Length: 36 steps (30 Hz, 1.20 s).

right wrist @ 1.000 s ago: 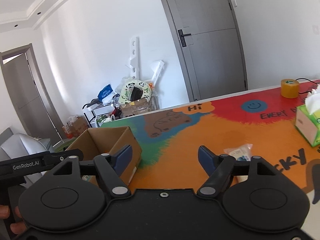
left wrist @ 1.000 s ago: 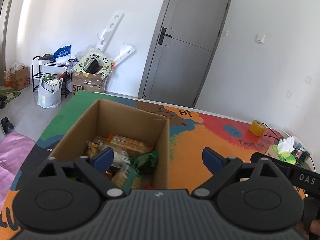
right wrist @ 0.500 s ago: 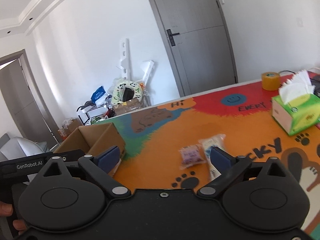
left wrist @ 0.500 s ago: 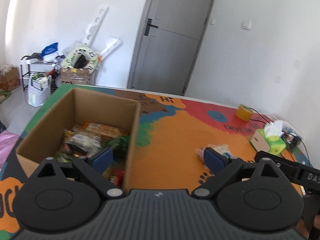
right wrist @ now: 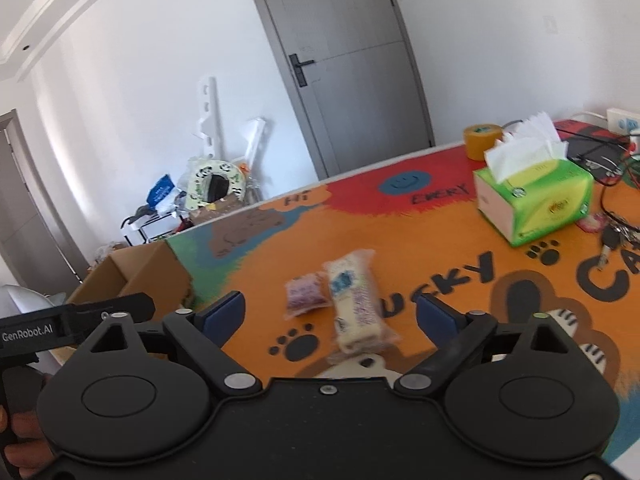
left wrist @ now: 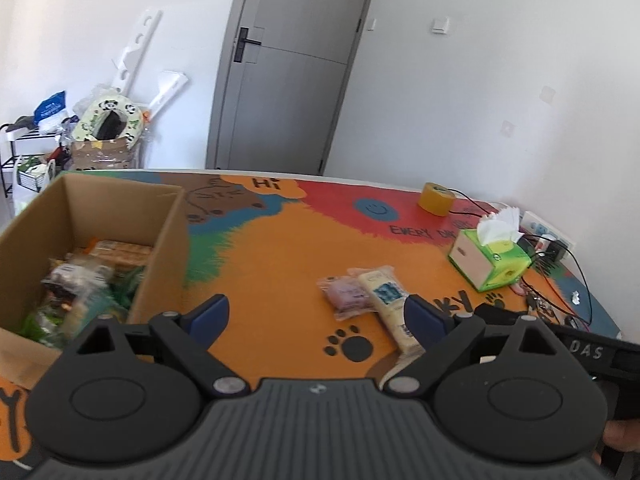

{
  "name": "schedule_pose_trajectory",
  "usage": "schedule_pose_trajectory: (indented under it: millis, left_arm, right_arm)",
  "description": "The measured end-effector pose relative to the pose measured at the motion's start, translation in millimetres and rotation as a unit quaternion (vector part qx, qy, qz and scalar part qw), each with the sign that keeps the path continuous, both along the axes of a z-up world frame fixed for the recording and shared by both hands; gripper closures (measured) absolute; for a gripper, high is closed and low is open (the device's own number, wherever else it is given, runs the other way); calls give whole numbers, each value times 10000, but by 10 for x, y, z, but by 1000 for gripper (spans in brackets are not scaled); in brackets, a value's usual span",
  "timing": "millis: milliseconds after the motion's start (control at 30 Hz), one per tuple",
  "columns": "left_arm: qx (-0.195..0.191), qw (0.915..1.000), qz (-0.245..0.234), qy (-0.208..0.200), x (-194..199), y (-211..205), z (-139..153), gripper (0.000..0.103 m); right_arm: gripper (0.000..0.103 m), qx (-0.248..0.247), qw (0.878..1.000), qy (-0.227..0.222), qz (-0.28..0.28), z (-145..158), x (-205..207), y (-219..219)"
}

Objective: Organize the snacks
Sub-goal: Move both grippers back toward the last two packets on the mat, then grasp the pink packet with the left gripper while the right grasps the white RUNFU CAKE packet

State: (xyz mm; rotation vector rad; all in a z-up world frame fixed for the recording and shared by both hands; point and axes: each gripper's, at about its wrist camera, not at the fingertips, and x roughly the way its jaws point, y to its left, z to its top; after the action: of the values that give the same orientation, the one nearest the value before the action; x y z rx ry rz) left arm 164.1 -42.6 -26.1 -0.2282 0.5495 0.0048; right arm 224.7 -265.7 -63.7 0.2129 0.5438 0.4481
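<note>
Two snack packets lie side by side on the orange mat: a small pink packet (left wrist: pixel 348 294) (right wrist: pixel 306 294) and a long cream packet (left wrist: pixel 390 306) (right wrist: pixel 356 306). My right gripper (right wrist: pixel 330 316) hovers just short of them; its jaws are closing, with both packets lying in the gap ahead and neither pad touching them. My left gripper (left wrist: pixel 316 318) is open over bare mat, its right finger beside the cream packet. An open cardboard box (left wrist: pixel 160 264) (right wrist: pixel 136 276) stands to the left, holding several snacks (left wrist: pixel 80 280).
A green tissue box (left wrist: pixel 490 260) (right wrist: pixel 536 200) and a yellow tape roll (left wrist: pixel 436 200) (right wrist: pixel 482 140) stand at the back right. Cables and a power strip (left wrist: pixel 548 236) lie by the wall, keys (right wrist: pixel 612 240) near the tissue box. The mat's round edge curves off at the right.
Both views have swung right, away from the box and towards the two packets, which came into sight and drew closer. The right fingers stand wider than a second ago.
</note>
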Motion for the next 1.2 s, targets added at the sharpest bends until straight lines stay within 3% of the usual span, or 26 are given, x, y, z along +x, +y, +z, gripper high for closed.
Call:
schedule_pose_trajectory:
  millis: [200, 833, 967, 1200]
  left_arm:
    - [-26, 9999, -86, 121, 160, -102, -123, 15]
    - [-26, 9981, 172, 586, 870, -136, -459, 27]
    - [20, 9977, 180, 657, 1010, -195, -523, 27]
    - [54, 9970, 169, 756, 1204, -339, -632, 27]
  right_arm:
    - [29, -25, 9998, 184, -37, -136, 102, -50]
    - [41, -131, 9984, 543, 119, -471, 772, 262]
    - [65, -209, 9970, 718, 178, -597, 898, 304]
    - [71, -17, 9968, 801, 82, -647, 917, 129]
